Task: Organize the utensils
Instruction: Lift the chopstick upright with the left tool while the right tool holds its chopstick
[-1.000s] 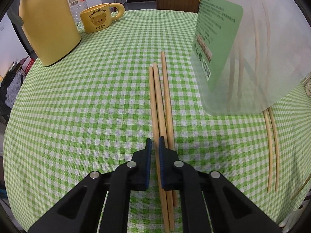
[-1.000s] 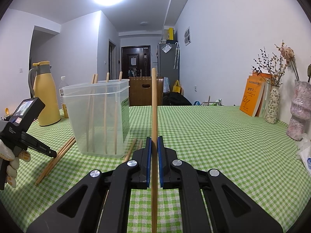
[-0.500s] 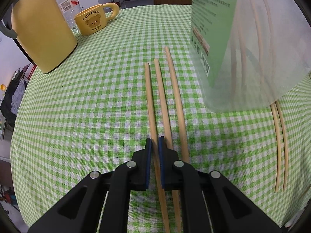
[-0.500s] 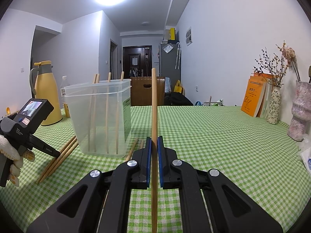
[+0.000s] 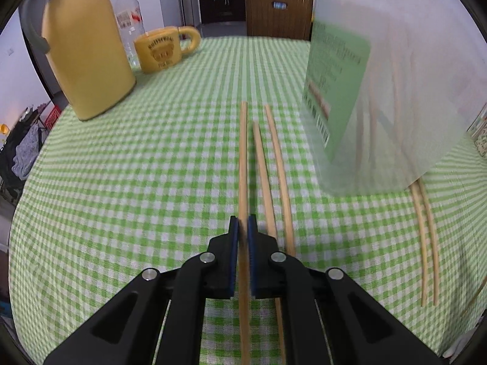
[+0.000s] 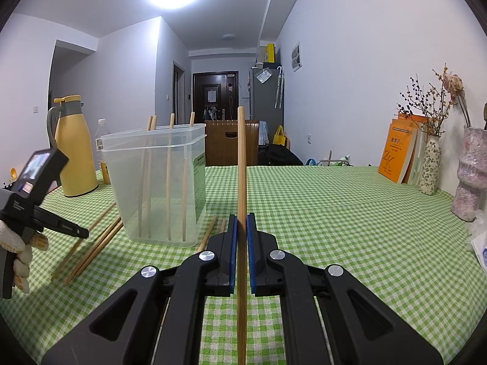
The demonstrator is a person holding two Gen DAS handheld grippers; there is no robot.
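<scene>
The left tool is clamped tight on one chopstick, which runs forward from its blue pads above the green checked counter. Two loose chopsticks lie on the cloth just beside it on the right. Beyond them the clear plastic tub stands close, its green label facing the tool, with several chopsticks upright inside. Another pair lies past the tub's near corner, towards the counter's right edge. At the far left of the counter stand a yellow jug, a water bottle and a yellow mug.

The right tool is likewise shut on a single chopstick that points up and away from it. The tub is to its left, with the gloved hand carrying the left tool beyond. Books and two vases line the counter's right edge by the wall.
</scene>
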